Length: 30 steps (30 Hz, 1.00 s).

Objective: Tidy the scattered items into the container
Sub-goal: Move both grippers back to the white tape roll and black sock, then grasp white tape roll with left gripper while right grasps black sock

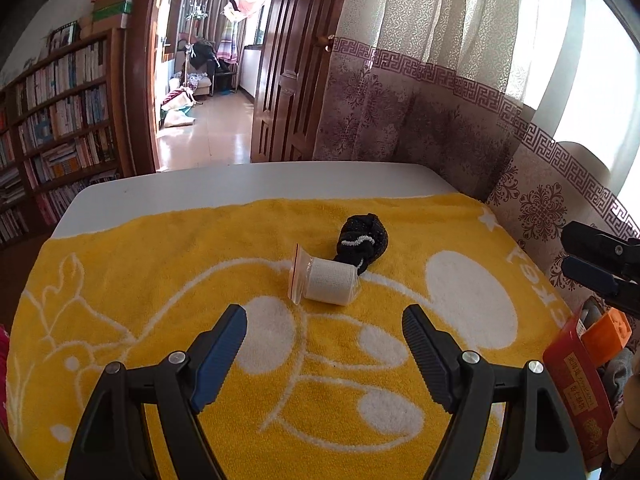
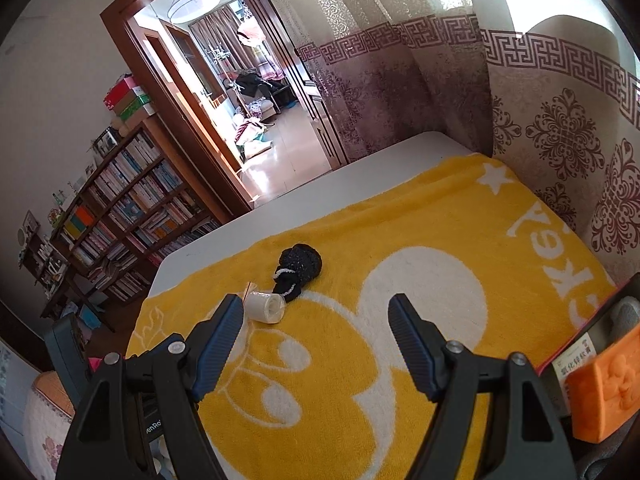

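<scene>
Yellow towel (image 1: 160, 280) covers our desk; the bagged gauze roll (image 1: 329, 283) lies crosswise, dead ahead of our left gripper (image 1: 324, 330), both jaws open and empty.

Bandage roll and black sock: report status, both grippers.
Left gripper open, empty; right gripper open, empty. Bagged bandage roll touching black sock on yellow towel. Container at right, approach unobstructed.

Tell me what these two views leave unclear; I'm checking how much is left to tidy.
- Container: cut off by the right edge in both views; its full contents can't be counted.
- Red box: cut by the left wrist view's right edge; print too small to read.
- Black sock: balled up; one or a pair, unclear.
- Bagged white roll: its material is unclear through the plastic.
- Right gripper: only partly in the left wrist frame.
</scene>
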Each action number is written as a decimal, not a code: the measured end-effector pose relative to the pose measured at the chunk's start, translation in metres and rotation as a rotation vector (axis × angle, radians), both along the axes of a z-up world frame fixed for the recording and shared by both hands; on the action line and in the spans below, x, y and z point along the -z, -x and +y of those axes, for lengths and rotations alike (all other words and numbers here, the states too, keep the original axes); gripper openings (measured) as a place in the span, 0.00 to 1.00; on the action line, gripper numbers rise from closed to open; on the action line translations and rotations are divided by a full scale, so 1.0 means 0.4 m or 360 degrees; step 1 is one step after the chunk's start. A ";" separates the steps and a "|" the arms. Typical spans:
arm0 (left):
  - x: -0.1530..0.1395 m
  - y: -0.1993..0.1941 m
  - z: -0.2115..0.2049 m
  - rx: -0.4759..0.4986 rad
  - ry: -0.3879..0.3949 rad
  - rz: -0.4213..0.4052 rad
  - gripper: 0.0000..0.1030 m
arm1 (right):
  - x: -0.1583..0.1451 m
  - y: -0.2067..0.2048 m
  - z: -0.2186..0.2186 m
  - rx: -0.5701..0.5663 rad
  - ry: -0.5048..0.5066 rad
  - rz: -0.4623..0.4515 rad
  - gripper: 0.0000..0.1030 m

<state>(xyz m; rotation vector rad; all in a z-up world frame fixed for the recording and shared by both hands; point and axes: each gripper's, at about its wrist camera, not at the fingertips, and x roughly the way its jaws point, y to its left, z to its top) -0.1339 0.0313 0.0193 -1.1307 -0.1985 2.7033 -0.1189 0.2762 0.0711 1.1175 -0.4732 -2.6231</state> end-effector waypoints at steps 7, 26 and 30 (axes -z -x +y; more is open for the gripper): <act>0.049 0.080 0.032 0.0079 0.0000 -0.0040 0.79 | 0.031 0.053 -0.025 0.0013 -0.0032 -0.0023 0.76; 0.134 0.187 0.028 0.0152 -0.0133 -0.0110 0.44 | 0.128 0.226 -0.072 0.0069 -0.0042 -0.0152 0.76; 0.121 0.177 0.002 0.0132 -0.0193 -0.0083 0.44 | 0.149 0.262 -0.113 0.0021 -0.0063 -0.0172 0.76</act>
